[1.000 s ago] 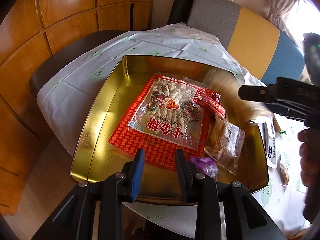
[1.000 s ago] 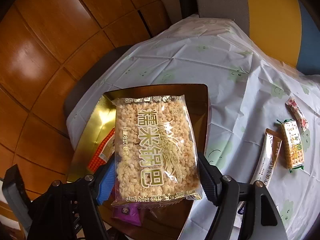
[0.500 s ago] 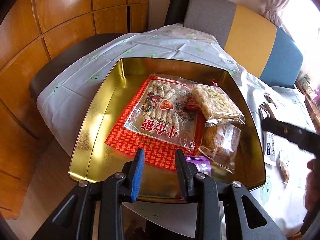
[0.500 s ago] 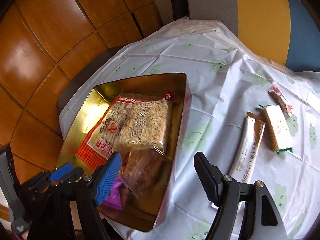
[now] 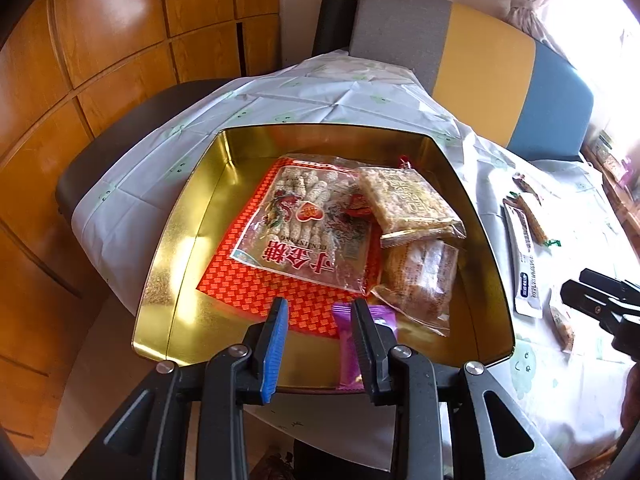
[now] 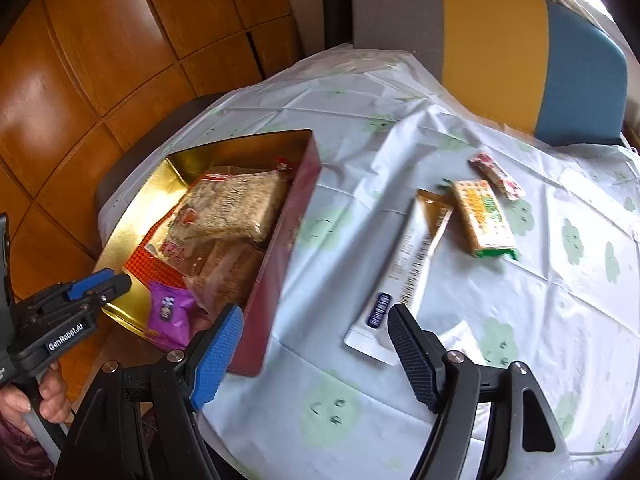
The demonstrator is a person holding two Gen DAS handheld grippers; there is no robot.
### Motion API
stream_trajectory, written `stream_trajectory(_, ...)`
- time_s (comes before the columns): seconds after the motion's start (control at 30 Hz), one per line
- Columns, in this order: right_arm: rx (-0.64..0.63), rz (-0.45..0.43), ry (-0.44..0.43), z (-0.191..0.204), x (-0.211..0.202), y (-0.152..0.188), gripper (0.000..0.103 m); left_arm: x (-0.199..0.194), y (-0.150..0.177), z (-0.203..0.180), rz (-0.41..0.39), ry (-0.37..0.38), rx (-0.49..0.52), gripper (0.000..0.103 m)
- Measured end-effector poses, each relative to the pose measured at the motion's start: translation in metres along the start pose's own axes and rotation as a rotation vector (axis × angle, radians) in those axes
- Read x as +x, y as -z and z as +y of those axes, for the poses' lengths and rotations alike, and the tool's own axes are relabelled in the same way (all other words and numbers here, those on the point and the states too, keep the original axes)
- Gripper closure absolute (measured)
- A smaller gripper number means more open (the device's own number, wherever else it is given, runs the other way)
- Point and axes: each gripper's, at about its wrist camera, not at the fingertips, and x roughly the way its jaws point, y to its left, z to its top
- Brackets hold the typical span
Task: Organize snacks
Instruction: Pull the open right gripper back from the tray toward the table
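A gold tin (image 5: 180, 248) holds a large red candy bag (image 5: 308, 224), a rice-crisp packet (image 5: 408, 200), a clear biscuit bag (image 5: 420, 276) and a purple packet (image 5: 346, 344). My left gripper (image 5: 320, 344) hovers over the tin's near edge, narrowly open, with nothing pressed between its fingers. My right gripper (image 6: 316, 320) stands wide open and empty above the tablecloth, just right of the tin's maroon outer wall (image 6: 280, 280). Ahead of it lie a long white-and-brown sachet (image 6: 408, 264), a green-yellow cracker packet (image 6: 480, 216) and a red-white bar (image 6: 496, 176).
A small white packet (image 6: 460, 340) lies by the right finger. The pale tablecloth (image 6: 400, 128) covers the table. A grey, yellow and blue chair back (image 6: 492, 40) stands behind it, with wood panelling (image 6: 100, 60) to the left. A hand (image 6: 44, 396) holds the left gripper's handle.
The right gripper let go of the rice-crisp packet, which now lies in the tin, and swung right over the tablecloth. The left gripper barely shifted.
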Motion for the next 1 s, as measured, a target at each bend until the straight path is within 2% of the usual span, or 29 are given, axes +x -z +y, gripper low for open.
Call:
stream_trajectory(0.67,0.031,0.022,0.202,-0.096,-0.045,0.028,0.027,-0.006,0.002,-0.039,0.001,0.009,0.101,0.07)
stream_trajectory(1.0,0.047,0.062,0.298,-0.149,-0.052,0.038,0.027,-0.008,0.002,-0.064,0.0,0.008,0.164,0.07)
